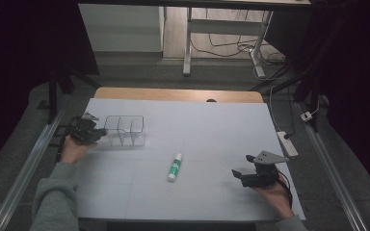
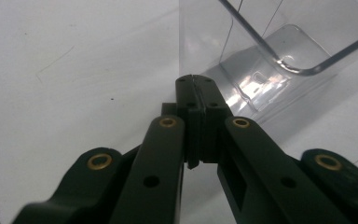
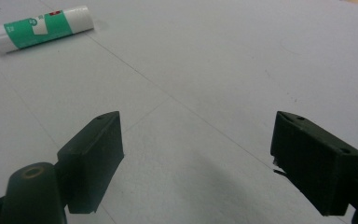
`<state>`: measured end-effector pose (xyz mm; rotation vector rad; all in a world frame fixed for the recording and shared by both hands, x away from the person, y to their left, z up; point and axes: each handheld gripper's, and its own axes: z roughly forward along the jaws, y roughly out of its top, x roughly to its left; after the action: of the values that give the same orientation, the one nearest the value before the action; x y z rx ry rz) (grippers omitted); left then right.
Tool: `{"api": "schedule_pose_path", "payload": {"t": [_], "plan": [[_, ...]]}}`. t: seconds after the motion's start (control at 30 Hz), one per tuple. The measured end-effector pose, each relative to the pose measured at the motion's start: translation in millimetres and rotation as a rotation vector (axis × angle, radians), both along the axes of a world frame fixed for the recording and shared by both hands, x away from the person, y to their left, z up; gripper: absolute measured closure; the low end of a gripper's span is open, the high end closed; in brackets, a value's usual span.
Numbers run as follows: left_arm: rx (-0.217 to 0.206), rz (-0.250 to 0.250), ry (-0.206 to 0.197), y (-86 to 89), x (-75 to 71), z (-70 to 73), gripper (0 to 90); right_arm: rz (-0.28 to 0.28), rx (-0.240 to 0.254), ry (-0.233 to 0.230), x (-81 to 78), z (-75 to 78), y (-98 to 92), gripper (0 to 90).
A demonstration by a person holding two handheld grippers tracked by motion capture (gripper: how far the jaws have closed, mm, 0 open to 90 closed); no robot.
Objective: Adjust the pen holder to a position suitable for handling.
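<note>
Left gripper [image 1: 98, 134] clamped on clear organizer [image 1: 125, 130] wall — hold it steady. Right gripper [image 1: 243, 166] spread, empty — approach glue stick [image 1: 175, 167] squarely.

Grey-green sleeves on both forearms. Left hand-held gripper [image 1: 98, 133]: matte black, 2 flat jaws, brass-ringed pivots, small screw holes along the linkage bars. Right hand-held gripper [image 1: 242, 167]: black, blocky rectangular pads, 1 brass pivot, grey 3-cornered plate on top, thin dark cable trailing behind.
</note>
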<state>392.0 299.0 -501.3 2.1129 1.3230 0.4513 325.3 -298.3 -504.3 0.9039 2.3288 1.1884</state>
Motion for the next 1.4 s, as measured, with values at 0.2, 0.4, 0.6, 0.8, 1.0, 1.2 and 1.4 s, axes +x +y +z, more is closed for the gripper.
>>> {"api": "schedule_pose_path", "payload": {"t": [0.2, 0.4, 0.6, 0.8, 1.0, 1.2, 1.4], "plan": [[-0.004, 0.007, 0.0, -1.7, 0.5, 0.2, 88.6, -0.002, -0.009, -0.001, -0.1, 0.0, 0.2, 16.4], [-0.005, -0.014, -0.008, -7.8, 0.5, 2.3, 88.7, -0.002, -0.007, -0.001, -0.2, -0.7, 0.8, 16.4], [-0.016, -0.024, -0.014, -13.3, 1.9, 3.6, 88.6, 0.007, -0.01, 0.006, 0.0, -1.0, 1.3, 16.4], [-0.024, -0.035, -0.014, -17.6, 3.5, 3.5, 88.7, 0.008, -0.018, 0.014, 0.2, -1.6, 2.0, 16.5], [-0.033, -0.048, -0.014, -25.4, 6.0, 3.4, 88.6, 0.008, -0.018, 0.015, 0.2, -1.9, 2.0, 16.5], [-0.026, -0.078, -0.02, -41.0, 9.8, 3.8, 88.6, 0.011, -0.015, 0.017, 0.2, -2.3, 2.4, 16.5], [-0.016, -0.087, -0.026, -49.9, 12.6, 2.8, 88.6, 0.015, -0.017, 0.015, 0.4, -3.0, 2.8, 16.5]]}}
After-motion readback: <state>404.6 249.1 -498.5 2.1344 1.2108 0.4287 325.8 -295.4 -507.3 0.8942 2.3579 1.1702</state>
